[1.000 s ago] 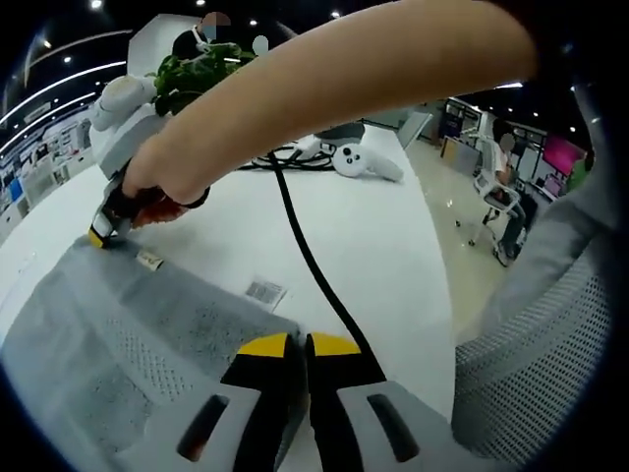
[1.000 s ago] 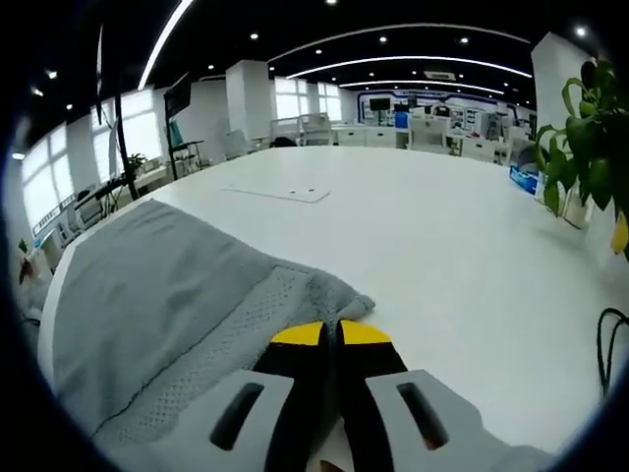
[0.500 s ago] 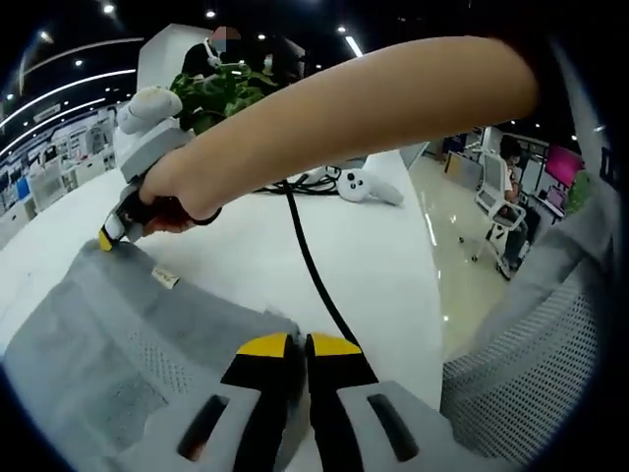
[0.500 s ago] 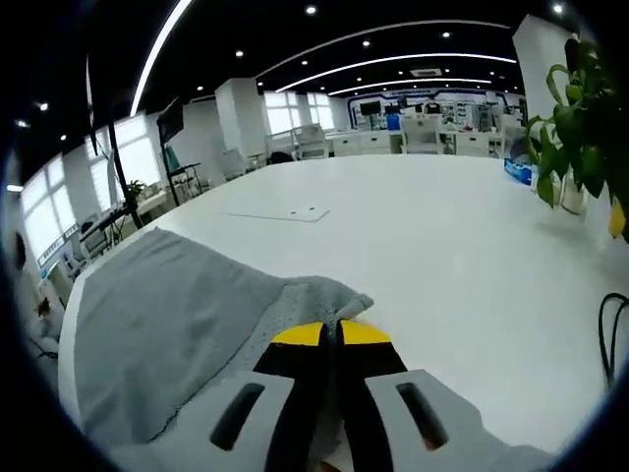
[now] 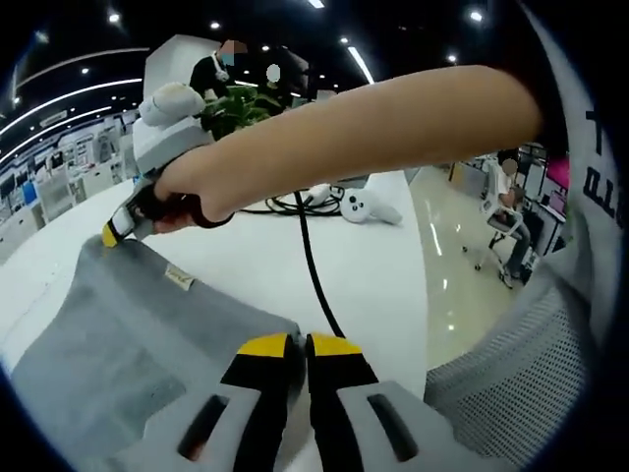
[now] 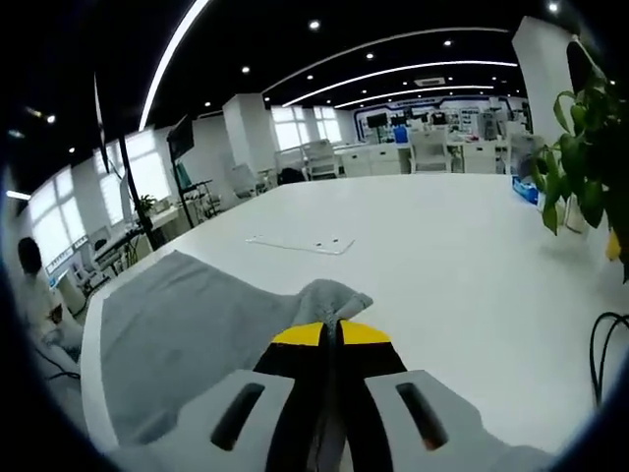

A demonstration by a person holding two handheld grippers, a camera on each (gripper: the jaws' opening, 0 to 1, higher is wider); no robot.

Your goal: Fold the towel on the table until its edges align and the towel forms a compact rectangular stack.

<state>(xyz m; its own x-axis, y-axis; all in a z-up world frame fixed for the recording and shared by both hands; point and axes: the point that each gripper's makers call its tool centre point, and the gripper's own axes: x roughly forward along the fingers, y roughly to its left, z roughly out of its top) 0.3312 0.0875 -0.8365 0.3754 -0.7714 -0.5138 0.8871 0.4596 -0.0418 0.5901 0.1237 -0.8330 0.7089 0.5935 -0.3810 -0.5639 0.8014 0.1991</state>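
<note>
Both corners are coming up off the table [image 6: 472, 246]: your left gripper [image 5: 296, 344] and right gripper [image 6: 330, 332] stay clamped on the towel [image 5: 138, 344], lower left of the frame, lifting for the fold.

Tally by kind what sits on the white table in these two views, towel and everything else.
Towel: 1
Black cable: 1
White controller: 1
Potted plant: 1
Total: 4
</note>
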